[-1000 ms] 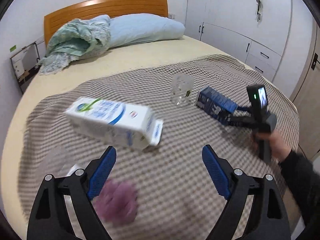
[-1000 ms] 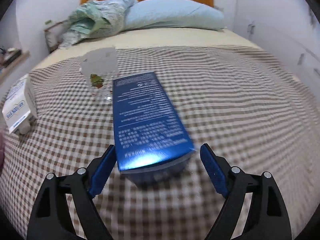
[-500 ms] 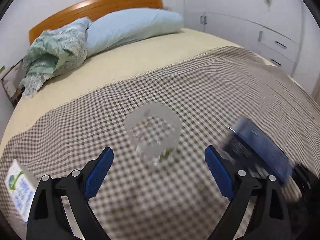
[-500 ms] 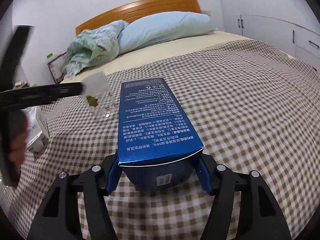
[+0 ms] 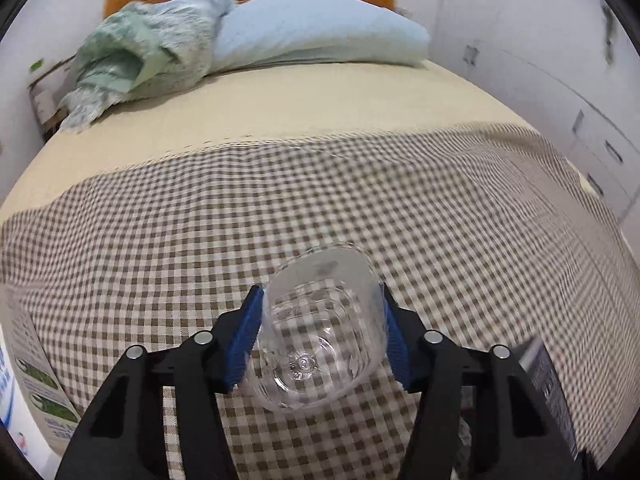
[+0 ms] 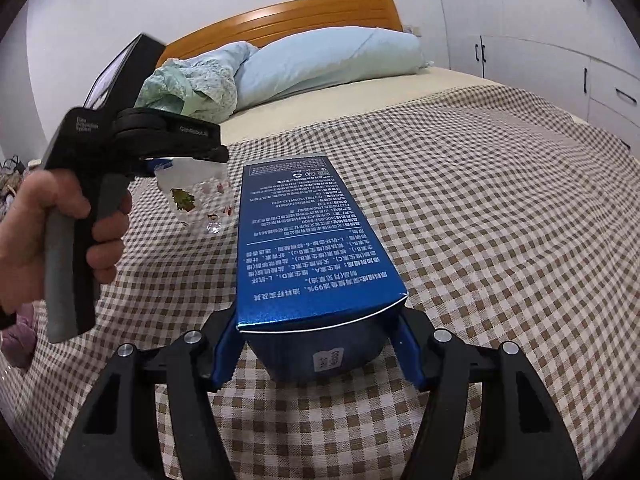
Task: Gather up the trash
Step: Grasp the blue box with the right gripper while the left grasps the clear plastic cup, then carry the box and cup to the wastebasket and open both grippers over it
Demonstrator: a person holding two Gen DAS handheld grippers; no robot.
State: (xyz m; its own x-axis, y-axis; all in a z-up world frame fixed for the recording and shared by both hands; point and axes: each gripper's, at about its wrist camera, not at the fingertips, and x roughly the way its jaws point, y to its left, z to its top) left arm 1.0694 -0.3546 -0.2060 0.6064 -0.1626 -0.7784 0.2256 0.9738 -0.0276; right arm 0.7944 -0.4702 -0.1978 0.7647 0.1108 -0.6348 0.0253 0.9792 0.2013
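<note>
Clear plastic cup point(image 5: 320, 332) pinched in just-closed left claw point(image 5: 322, 340); right claw point(image 6: 316, 350) pinching blue box point(image 6: 308, 248); milk carton point(image 5: 36, 384) nearby.

Your left gripper point(image 5: 322, 334) swung right off the white milk carton point(image 5: 28, 384) — now at the frame's left edge — over to the clear plastic cup point(image 5: 320, 344). Its jaws have just been closing, blue pads now against the cup's sides. Your right gripper point(image 6: 318, 350) closed on the glossy blue rectangular box point(image 6: 308, 248) — earlier the pads stood clear of it.
</note>
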